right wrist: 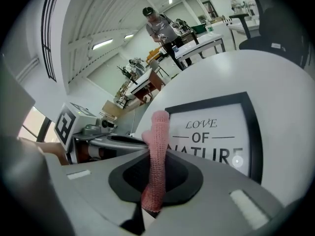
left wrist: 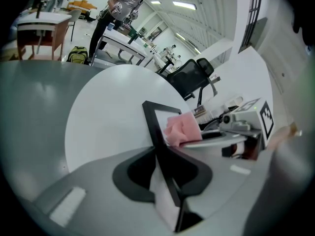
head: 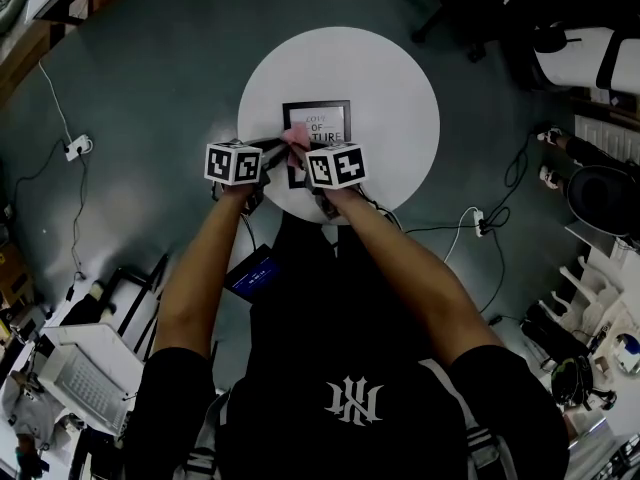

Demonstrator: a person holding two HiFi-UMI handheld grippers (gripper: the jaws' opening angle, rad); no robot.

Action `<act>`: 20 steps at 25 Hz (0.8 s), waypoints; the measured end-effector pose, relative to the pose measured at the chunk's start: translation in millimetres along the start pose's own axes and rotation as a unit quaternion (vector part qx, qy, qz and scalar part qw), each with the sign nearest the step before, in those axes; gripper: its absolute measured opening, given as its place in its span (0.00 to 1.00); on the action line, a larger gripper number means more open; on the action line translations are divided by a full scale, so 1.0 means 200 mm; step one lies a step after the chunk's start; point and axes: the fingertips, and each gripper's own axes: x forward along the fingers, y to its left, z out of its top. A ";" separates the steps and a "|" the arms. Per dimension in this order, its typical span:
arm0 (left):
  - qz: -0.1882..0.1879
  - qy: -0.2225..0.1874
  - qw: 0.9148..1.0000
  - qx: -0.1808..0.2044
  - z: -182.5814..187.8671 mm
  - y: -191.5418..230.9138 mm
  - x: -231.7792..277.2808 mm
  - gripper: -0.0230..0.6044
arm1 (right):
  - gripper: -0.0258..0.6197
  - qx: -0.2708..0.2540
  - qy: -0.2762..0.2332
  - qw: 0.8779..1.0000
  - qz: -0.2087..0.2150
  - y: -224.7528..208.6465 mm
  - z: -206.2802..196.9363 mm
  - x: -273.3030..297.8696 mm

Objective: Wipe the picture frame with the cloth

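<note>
A black picture frame [head: 318, 128] with white print reading "LOVE OF NATURE" rests on the round white table [head: 400, 88]. My left gripper [left wrist: 165, 181] is shut on the frame's edge [left wrist: 155, 132], holding it tilted. My right gripper [right wrist: 153, 191] is shut on a pink cloth [right wrist: 157, 156], which sticks up between the jaws and touches the frame's glass [right wrist: 211, 132] at its left side. In the head view the pink cloth [head: 296, 136] shows over the frame's left edge, between the two marker cubes. In the left gripper view the cloth [left wrist: 182, 129] lies against the frame's face.
A black office chair [left wrist: 189, 77] stands beyond the table. A person [right wrist: 160, 26] stands far off among desks. Cables and a power strip [head: 76, 148] lie on the floor to the left, another cable [head: 470, 223] to the right. Shelves and clutter line the room's edges.
</note>
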 end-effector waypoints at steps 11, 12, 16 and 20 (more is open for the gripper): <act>-0.004 -0.005 1.000 -0.002 -0.01 0.00 -0.01 0.14 | 0.08 0.002 0.012 1.000 -0.015 -0.03 -0.02 0.05; -0.003 -0.005 1.000 -0.001 -0.01 0.00 -0.01 0.14 | 0.08 0.000 0.013 1.000 -0.019 -0.04 -0.02 0.04; -0.003 -0.002 1.000 -0.002 0.00 0.01 0.00 0.15 | 0.08 -0.004 0.013 0.999 -0.036 -0.10 -0.02 0.00; -0.003 -0.001 1.000 0.000 0.00 0.00 0.00 0.15 | 0.08 -0.014 0.014 0.998 -0.059 -0.17 -0.02 -0.06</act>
